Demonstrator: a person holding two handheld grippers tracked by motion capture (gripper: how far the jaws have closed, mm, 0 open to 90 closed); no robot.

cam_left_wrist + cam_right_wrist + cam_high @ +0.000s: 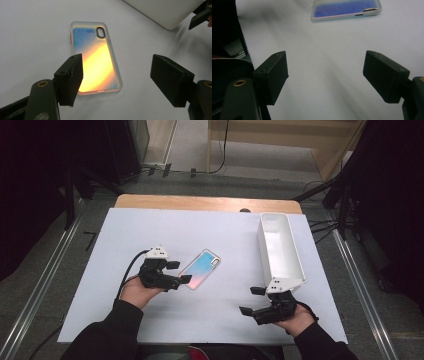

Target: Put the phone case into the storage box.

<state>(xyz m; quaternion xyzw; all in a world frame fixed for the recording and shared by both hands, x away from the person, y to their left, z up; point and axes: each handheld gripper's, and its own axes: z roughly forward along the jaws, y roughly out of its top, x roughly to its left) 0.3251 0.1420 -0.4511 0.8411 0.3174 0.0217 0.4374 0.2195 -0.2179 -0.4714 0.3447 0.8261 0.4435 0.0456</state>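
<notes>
Approaching phone (200, 269) | left gripper (180, 273) held wide at its 7 o'clock end | likely slippery, stiff, light; long edges are best gripped

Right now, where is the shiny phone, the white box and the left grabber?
phone (201, 268), high view, middle of its back.
white box (298, 257), high view, right wall.
left gripper (179, 272), high view, between its fingertips.

White bin (280, 247) blocks the right; board (150, 227) around phone (200, 268) open

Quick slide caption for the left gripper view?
Open left gripper poised over an iridescent phone case lying flat on the white table.
</notes>
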